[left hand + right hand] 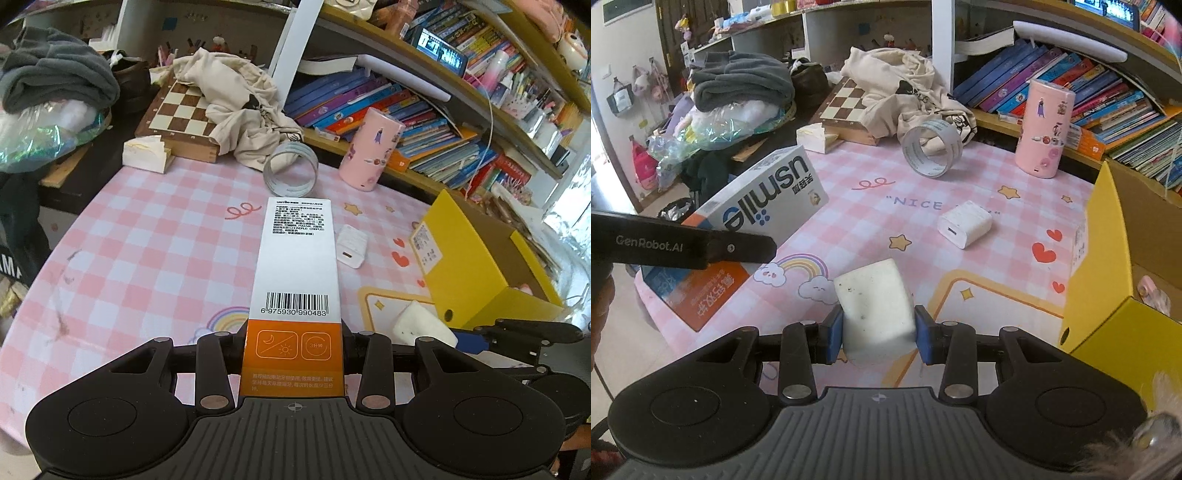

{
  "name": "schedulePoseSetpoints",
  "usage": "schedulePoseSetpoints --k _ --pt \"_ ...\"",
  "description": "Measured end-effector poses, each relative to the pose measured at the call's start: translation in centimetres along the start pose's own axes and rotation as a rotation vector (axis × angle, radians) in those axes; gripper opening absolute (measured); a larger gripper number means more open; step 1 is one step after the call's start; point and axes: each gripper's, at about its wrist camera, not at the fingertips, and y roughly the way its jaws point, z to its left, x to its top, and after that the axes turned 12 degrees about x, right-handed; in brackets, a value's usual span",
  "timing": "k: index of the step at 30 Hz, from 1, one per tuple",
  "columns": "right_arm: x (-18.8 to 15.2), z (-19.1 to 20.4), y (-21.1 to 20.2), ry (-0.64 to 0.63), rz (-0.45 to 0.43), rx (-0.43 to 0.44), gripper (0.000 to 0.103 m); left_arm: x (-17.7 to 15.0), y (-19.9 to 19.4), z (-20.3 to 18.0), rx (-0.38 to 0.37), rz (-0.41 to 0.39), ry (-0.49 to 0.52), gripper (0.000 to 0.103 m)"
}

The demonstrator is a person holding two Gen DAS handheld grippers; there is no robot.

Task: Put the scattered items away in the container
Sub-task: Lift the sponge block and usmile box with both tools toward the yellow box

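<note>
Left wrist view: the left gripper (293,354) had its jaws clamped on a toothpaste box (295,266) lifted over the table (147,258). The right gripper (879,332) pinched a white sponge block (875,299). Beyond lay a charger (964,223), a tape roll (932,147) and, rightward, the yellow container (1108,258).

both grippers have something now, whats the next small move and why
Probably carry the white block to the right, over the open top of the yellow box, before releasing. The right gripper is shut on the block and sits nearest the box, which stands at the mat's right edge. The left gripper holds the long toothpaste carton and could follow.
</note>
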Motion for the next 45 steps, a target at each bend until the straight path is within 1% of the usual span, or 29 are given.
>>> schedulePoseSetpoints --k 4,10,16,21,34,45 --pt "-0.8 0.7 -0.9 0.001 -0.011 -0.004 0.037 -0.8 -1.1 -0.2 -0.025 0.002 0.004 0.038" --pt "-1.8 1.5 -2.0 0.026 -0.025 -0.022 0.037 -2.0 -2.0 -0.9 -0.068 0.017 0.041 0.038" --pt "-2.7 2.1 -3.1 0.037 -0.034 -0.046 0.037 -2.3 -2.5 -1.2 -0.095 0.014 0.062 0.038" --pt "-3.4 1.8 -4.2 0.052 -0.042 -0.084 0.037 -2.3 -2.4 -2.0 -0.128 0.017 0.085 0.038" --pt "-5.5 0.3 -6.5 0.141 -0.052 -0.182 0.036 -2.7 -2.0 -5.1 -0.213 0.036 0.162 0.038" --pt "-6.8 -0.4 -7.7 0.18 -0.06 -0.214 0.036 -3.2 -2.0 -6.8 -0.247 0.048 0.204 0.038"
